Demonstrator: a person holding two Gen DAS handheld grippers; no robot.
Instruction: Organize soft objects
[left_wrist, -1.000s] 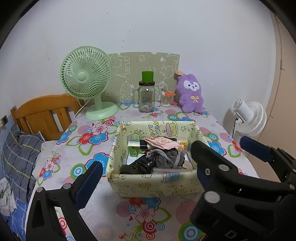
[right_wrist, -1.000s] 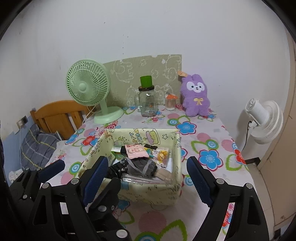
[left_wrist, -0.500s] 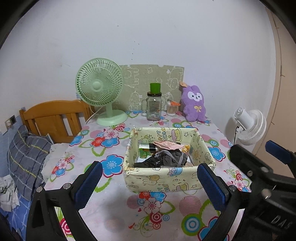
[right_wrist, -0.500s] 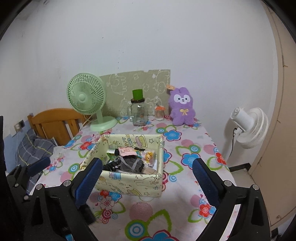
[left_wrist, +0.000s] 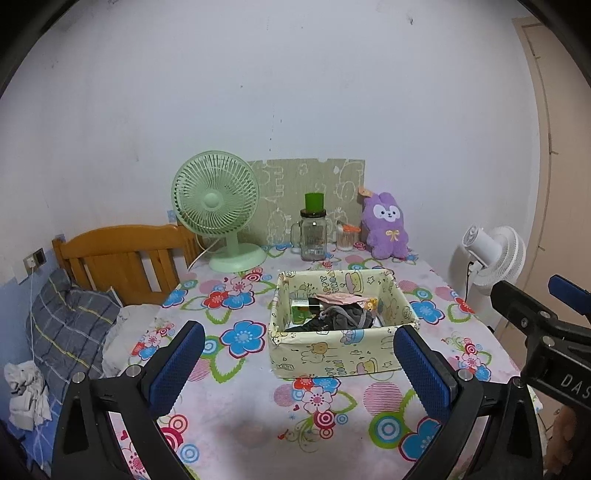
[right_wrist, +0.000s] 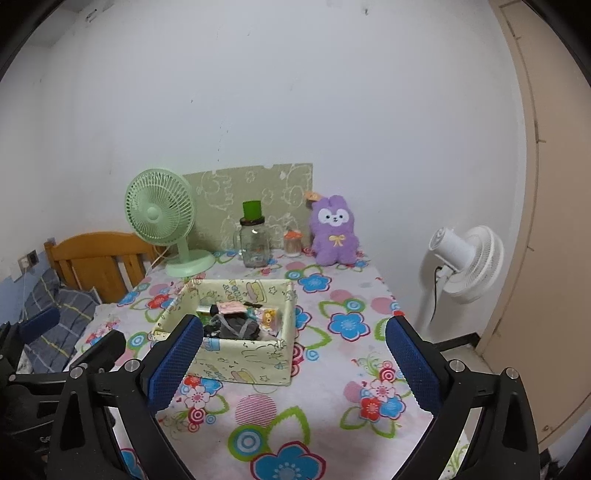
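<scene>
Both grippers, left gripper (left_wrist: 297, 356) and right gripper (right_wrist: 293, 350), are hanging apart, empty; one fabric box (left_wrist: 332, 354) is holding soft clothes (left_wrist: 338, 319), two fans are standing near.

Left hand-held gripper (left_wrist: 297, 363): now farther back from fabric box (left_wrist: 341, 349) vs 1 s ago; more tabletop (left_wrist: 258, 424) visible in front.
Right hand-held gripper (right_wrist: 295, 363): also pulled back and higher; box no longer between its fingers, sits well ahead.
Both: jaws wide apart, holding nothing, as before.
</scene>
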